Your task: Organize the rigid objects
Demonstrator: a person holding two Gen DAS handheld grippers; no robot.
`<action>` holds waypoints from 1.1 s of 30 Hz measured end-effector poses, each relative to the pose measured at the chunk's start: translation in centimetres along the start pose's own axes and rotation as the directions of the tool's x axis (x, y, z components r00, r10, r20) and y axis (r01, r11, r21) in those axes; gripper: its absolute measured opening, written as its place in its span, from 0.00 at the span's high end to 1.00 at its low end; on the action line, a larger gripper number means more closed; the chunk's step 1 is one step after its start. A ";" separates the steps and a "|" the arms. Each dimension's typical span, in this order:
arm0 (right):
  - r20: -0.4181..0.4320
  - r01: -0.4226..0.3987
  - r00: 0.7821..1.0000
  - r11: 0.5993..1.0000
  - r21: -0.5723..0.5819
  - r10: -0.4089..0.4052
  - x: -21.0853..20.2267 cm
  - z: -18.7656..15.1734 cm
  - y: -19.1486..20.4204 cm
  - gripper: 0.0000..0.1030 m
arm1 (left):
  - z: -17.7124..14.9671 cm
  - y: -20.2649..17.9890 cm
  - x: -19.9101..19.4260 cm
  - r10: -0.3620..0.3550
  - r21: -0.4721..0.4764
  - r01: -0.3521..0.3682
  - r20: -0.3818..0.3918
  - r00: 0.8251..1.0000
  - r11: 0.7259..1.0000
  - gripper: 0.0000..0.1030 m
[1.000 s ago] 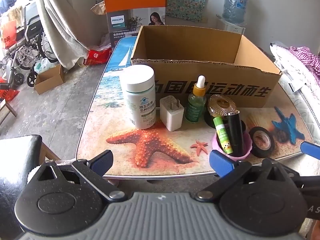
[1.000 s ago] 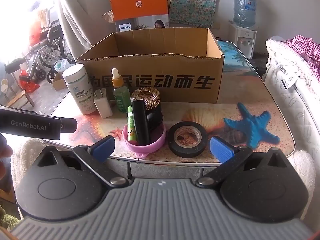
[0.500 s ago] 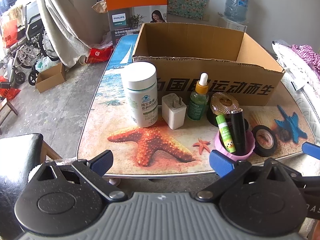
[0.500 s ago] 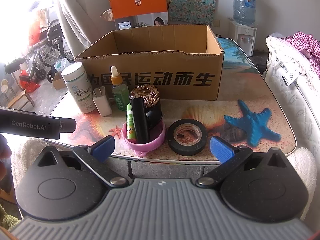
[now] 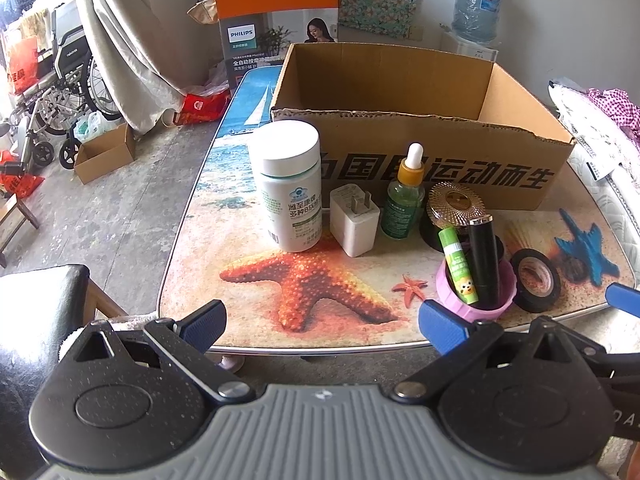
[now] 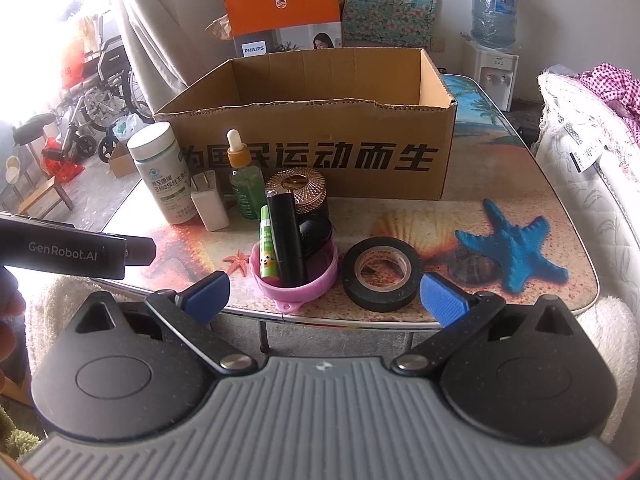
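Note:
An open cardboard box (image 5: 420,132) (image 6: 320,120) stands at the back of the table. In front of it are a white pill bottle (image 5: 290,186) (image 6: 162,174), a white charger plug (image 5: 354,220) (image 6: 209,200), a green dropper bottle (image 5: 404,196) (image 6: 242,182), a gold-lidded black jar (image 5: 454,208) (image 6: 298,190), and a pink cup (image 5: 474,300) (image 6: 294,276) holding a green lip balm and a black tube. A black tape roll (image 5: 536,280) (image 6: 382,274) lies to the cup's right. My left gripper (image 5: 322,326) and right gripper (image 6: 326,298) hover open at the near edge, holding nothing.
The table (image 5: 240,312) has a beach print with starfish pictures. A Philips carton (image 5: 276,20) stands behind the box. A wheelchair (image 5: 60,92) and a small box sit on the floor at left. A bed (image 6: 592,168) borders the right side. A water dispenser (image 6: 494,20) stands behind.
Both grippers have drifted slightly forward and upward toward the table; the objects look a bit closer. Nothing on the table has moved.

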State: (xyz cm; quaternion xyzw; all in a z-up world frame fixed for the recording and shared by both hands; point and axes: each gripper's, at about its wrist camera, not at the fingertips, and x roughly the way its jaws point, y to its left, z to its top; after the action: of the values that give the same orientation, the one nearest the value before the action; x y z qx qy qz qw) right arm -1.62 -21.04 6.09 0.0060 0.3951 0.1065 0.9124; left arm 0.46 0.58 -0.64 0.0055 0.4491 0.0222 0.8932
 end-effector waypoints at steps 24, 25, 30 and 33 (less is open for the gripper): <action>-0.001 -0.015 1.000 1.000 -0.002 0.015 0.4 0.2 0.3 0.01 | 0.0 0.4 0.4 0.011 -0.006 -0.011 -0.010 1.000 1.000 0.00; 0.001 -0.016 1.000 1.000 -0.003 0.016 0.4 0.3 0.3 0.01 | 0.0 0.4 0.4 0.012 -0.006 -0.012 -0.011 1.000 1.000 0.00; 0.004 -0.021 1.000 1.000 -0.006 0.021 0.5 0.4 0.4 0.01 | 0.1 0.4 0.5 0.013 -0.006 -0.013 -0.012 1.000 1.000 0.00; 0.005 -0.022 1.000 1.000 -0.005 0.022 0.5 0.4 0.4 0.01 | 0.0 0.4 0.5 0.013 -0.006 -0.013 -0.012 1.000 1.000 0.00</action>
State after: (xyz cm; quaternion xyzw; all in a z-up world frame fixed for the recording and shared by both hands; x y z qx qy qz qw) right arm -1.06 -20.53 6.08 0.0082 0.3923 0.1177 0.9123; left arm 0.76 0.97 -0.98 0.0054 0.4543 0.0295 0.8903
